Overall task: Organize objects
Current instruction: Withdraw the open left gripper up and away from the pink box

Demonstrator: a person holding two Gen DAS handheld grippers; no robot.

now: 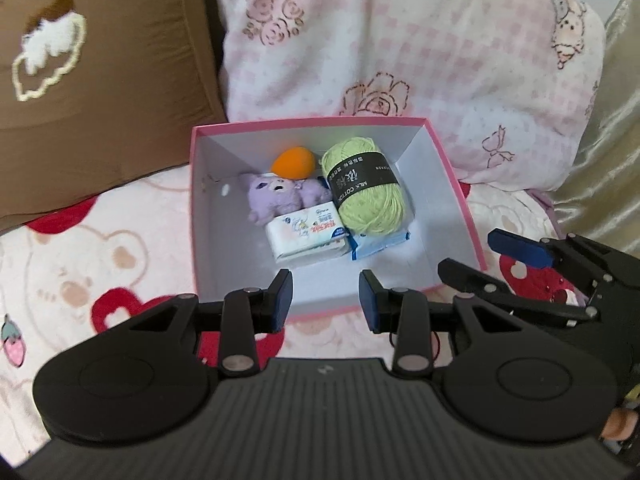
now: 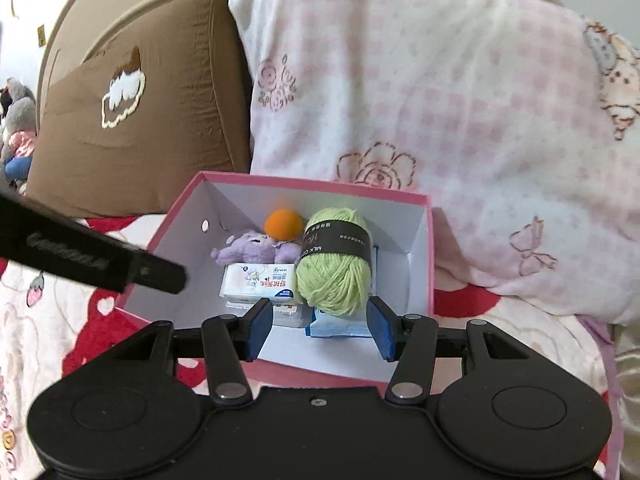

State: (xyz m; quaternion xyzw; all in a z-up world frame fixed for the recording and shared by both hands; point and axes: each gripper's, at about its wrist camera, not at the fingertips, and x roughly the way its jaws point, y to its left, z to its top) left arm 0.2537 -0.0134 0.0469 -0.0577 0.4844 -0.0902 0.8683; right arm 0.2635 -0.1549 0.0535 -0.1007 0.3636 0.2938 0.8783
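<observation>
While yarn [image 2: 334, 266] sits inside the box [image 2: 430, 256], both claws [image 1: 325, 300] [image 2: 319, 328] gape, released.

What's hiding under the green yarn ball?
The yarn sits on a blue-and-white packet in the pink box. Only the packet's near end shows; the rest is covered, so anything else beneath cannot be seen. A tissue pack lies beside it.

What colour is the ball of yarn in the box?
Light green yarn, with a black paper band around it; clearest in the right wrist view.

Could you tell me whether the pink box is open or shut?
Open: no lid on the pink box; the green yarn shows inside.
</observation>
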